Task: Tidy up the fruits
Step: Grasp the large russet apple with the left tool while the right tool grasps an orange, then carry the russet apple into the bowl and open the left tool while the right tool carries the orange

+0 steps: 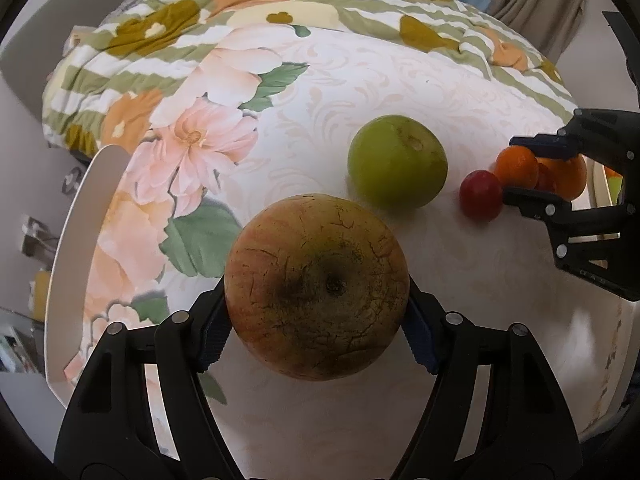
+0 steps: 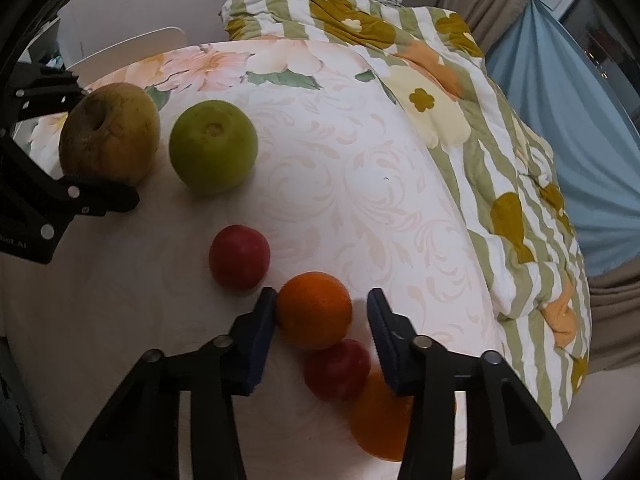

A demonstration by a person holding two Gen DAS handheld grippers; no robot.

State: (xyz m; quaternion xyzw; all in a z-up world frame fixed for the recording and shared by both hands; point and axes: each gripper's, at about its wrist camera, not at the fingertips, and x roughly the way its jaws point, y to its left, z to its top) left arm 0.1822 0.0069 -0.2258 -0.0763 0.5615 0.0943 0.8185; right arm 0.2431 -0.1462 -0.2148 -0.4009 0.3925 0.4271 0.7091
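The russet apple (image 1: 318, 286) is clamped in the left tongs (image 1: 318, 320) for relocation. The small orange (image 2: 314, 310) sits between the right tongs (image 2: 320, 320), one pad touching, beside the red fruits (image 2: 239, 257) mid-bed (image 2: 360, 200).

russet apple (image 1: 316, 286): rough, cracked, matt skin | green apple (image 1: 397, 161), just behind it: smooth, dull sheen | orange (image 2: 314, 311): fine-pitted, matt | bedspread (image 1: 440, 92): woven cloth, embossed scrolls | quilt (image 2: 460, 92): soft quilted cotton | left gripper (image 1: 316, 344): matt black plastic, ribbed blue pads, metal pins
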